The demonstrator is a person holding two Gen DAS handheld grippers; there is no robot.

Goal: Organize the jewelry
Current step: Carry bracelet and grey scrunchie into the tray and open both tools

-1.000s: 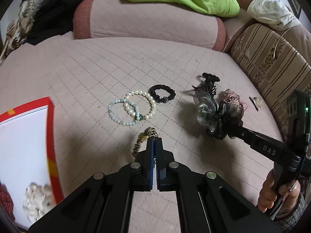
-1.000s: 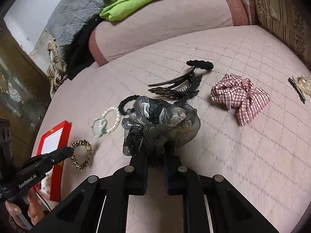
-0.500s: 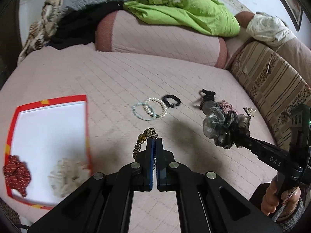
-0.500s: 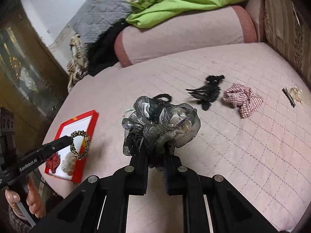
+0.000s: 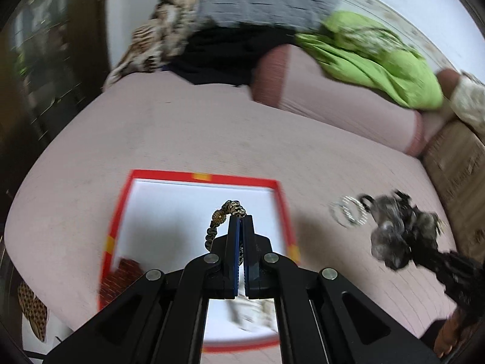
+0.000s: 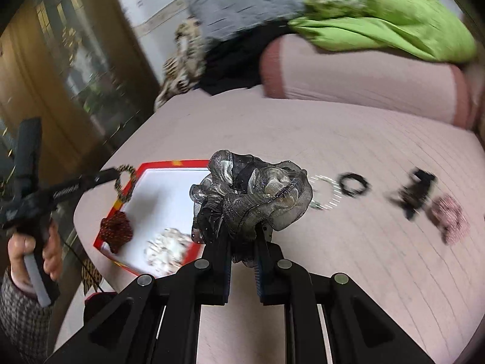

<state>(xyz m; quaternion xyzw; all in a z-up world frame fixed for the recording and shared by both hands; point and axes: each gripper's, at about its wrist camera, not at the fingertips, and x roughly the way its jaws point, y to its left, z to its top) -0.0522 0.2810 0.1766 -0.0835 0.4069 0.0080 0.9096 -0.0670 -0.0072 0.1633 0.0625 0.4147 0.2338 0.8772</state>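
Observation:
My left gripper (image 5: 241, 219) is shut on a leopard-print bracelet (image 5: 225, 214) and holds it above the red-rimmed white tray (image 5: 200, 176). The bracelet also shows in the right wrist view (image 6: 125, 182). My right gripper (image 6: 242, 233) is shut on a grey and black organza scrunchie (image 6: 251, 194), held above the pink bed beside the tray (image 6: 157, 163). The scrunchie also shows in the left wrist view (image 5: 400, 230). A dark red scrunchie (image 6: 116, 227) and a white scrunchie (image 6: 166, 247) lie in the tray.
On the bed lie pearl bracelets (image 6: 326, 192), a black hair tie (image 6: 353, 183), black hair clips (image 6: 415, 192) and a red checked scrunchie (image 6: 448, 217). A pink bolster (image 6: 357, 75) with a green blanket (image 6: 379, 24) lies at the back. A wooden cabinet (image 6: 45, 75) stands left.
Both grippers have swung left with their loads. The left gripper now holds the bracelet over the tray. The right gripper has come close to the tray's right side.

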